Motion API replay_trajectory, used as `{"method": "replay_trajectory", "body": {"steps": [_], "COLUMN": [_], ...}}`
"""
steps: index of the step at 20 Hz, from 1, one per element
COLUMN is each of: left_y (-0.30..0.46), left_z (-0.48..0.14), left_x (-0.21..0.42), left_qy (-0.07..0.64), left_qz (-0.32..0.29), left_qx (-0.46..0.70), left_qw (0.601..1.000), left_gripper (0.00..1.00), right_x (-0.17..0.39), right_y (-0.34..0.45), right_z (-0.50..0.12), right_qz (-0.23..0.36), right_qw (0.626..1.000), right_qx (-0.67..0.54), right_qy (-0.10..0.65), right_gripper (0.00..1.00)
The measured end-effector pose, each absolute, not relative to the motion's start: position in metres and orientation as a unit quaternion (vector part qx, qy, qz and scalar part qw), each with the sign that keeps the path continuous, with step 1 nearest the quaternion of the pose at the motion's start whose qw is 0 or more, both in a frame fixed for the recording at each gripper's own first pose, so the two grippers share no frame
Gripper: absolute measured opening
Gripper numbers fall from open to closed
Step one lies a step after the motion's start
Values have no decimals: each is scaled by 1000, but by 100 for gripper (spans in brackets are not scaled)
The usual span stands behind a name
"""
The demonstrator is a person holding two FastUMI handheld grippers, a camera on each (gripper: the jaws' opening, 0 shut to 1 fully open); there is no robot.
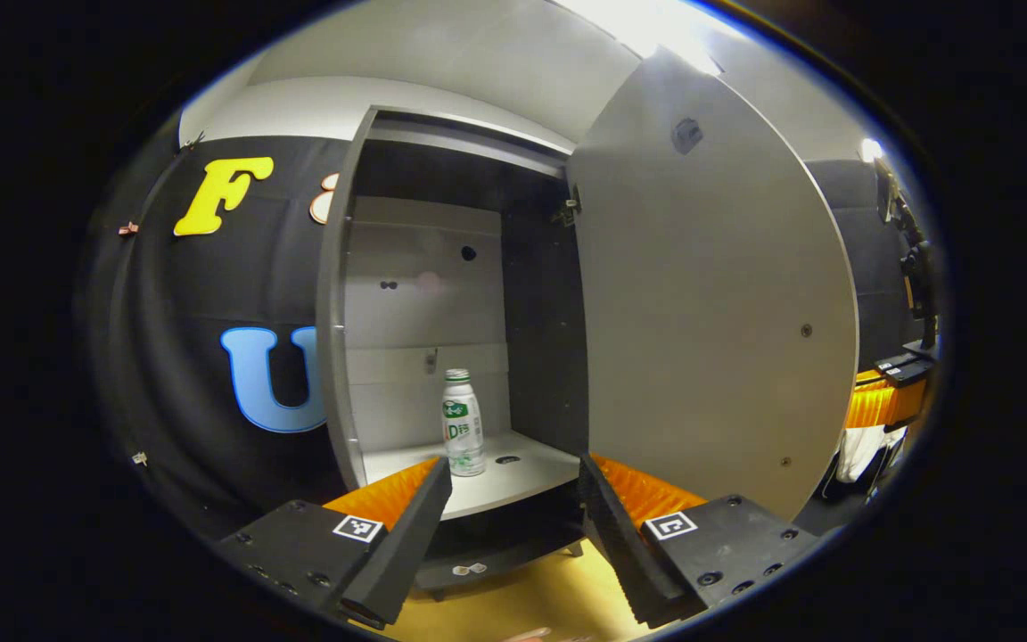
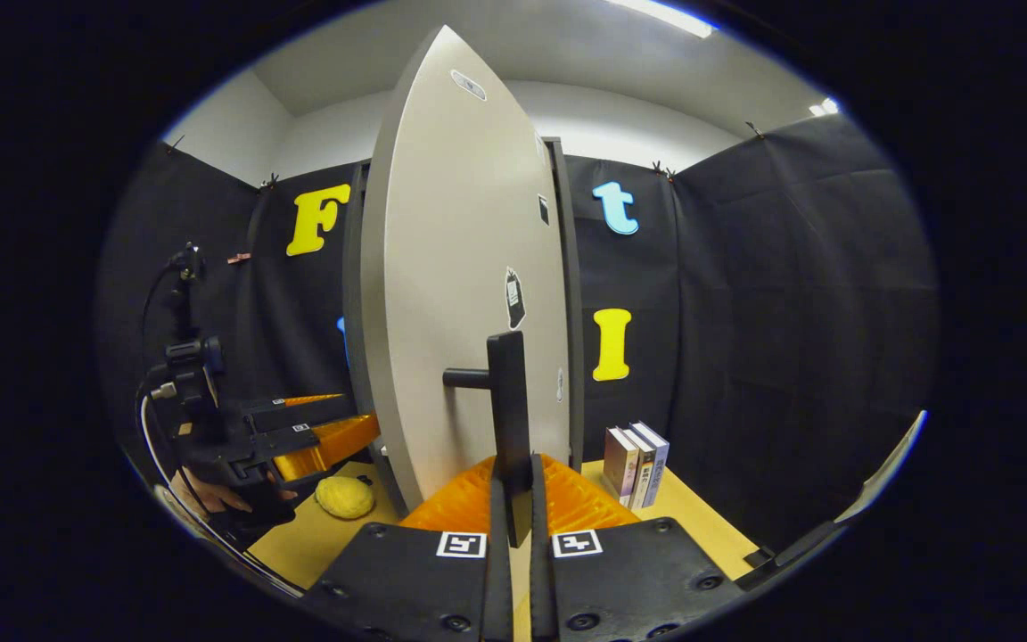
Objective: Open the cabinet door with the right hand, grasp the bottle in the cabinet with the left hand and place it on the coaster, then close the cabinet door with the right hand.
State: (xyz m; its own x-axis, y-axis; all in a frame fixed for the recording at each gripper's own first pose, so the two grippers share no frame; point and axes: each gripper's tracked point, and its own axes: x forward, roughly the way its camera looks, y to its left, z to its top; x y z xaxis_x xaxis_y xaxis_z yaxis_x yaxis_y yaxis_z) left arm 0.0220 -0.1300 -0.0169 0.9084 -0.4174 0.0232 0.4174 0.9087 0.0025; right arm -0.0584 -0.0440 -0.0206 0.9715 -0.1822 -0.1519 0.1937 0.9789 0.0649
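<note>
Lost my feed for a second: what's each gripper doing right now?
Left gripper: open, empty, aimed at the bottle inside the cabinet.
Right gripper: closed on the door handle, door swung open.

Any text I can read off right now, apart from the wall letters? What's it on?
None can be read.
Bottle label: green print, too blurred to read.
Books, spines: too small to read.
Stickers on door: too small to read.
</note>
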Motion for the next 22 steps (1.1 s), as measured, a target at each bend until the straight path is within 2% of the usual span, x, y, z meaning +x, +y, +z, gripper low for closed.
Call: {"method": "replay_trajectory", "body": {"steps": [7,8,10,15,20,22], "left_y": [-147,-150,-156,-174,-190,-193], "left_z": [-17,-17,-13,-14,-13,-14], "left_x": [25,25,32,41,52,59], "left_qy": [-14,-13,-13,-10,-8,-8], "left_qz": [-191,-190,-188,-176,-167,-159], "left_qx": [10,9,2,-3,-7,-3], "left_qw": [981,982,982,984,986,987], "left_gripper": [91,91,91,91,91,91], "right_x": [-62,-64,-66,-69,-76,-78], "right_y": [-83,-88,-97,-113,-149,-149], "right_z": [-17,-18,-16,-14,-15,-16], "right_qz": [-117,-120,-113,-90,-92,-70], "right_qw": [990,990,991,993,993,994], "right_qx": [29,15,5,14,35,50], "right_qy": [71,72,72,74,70,67], "right_gripper": [12,9,6,7,6,6]}}
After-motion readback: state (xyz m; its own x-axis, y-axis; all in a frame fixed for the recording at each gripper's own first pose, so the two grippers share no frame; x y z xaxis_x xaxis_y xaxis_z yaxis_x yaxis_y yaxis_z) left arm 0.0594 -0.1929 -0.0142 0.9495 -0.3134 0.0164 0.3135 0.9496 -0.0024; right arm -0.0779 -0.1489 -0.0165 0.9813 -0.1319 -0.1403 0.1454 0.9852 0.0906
